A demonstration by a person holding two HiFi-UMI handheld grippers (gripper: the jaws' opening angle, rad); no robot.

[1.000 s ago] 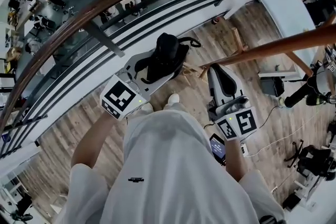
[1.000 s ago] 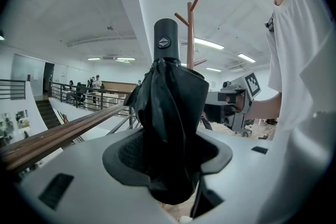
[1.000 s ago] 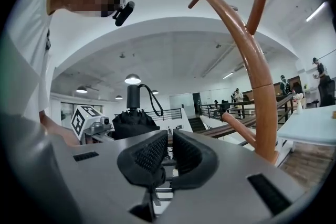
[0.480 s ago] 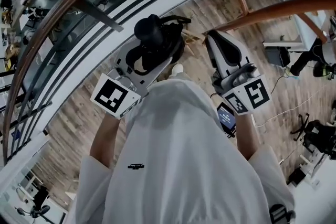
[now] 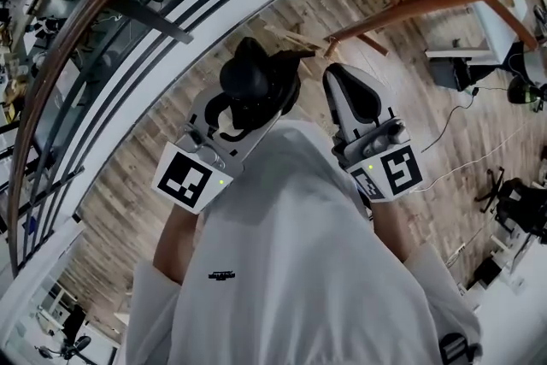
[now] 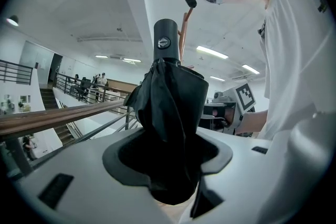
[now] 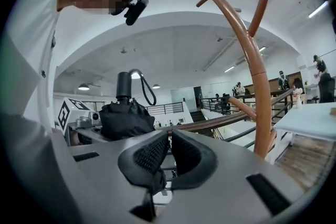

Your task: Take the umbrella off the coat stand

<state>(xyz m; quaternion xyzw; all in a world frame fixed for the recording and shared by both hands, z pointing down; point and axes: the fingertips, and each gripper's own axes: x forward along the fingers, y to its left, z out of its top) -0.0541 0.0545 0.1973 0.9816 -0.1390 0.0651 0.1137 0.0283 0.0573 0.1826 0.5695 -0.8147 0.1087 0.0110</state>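
Well, my left gripper (image 6: 167,161) clamps the folded umbrella (image 6: 173,107) upright, clear of the coat stand (image 7: 253,73), so I judge it freed. My right gripper (image 7: 167,157), jaws together and empty, just rides alongside.

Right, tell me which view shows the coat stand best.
The right gripper view: the coat stand shows its curved post and pegs clearly. The head view gives its post from above; the left gripper view only a sliver behind the umbrella.

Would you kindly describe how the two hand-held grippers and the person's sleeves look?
The left hand-held gripper and right hand-held gripper have pale grey bodies with black pads lining the jaws. Each carries a white cube with black square markers and a green light. The person wears a white short-sleeved top.
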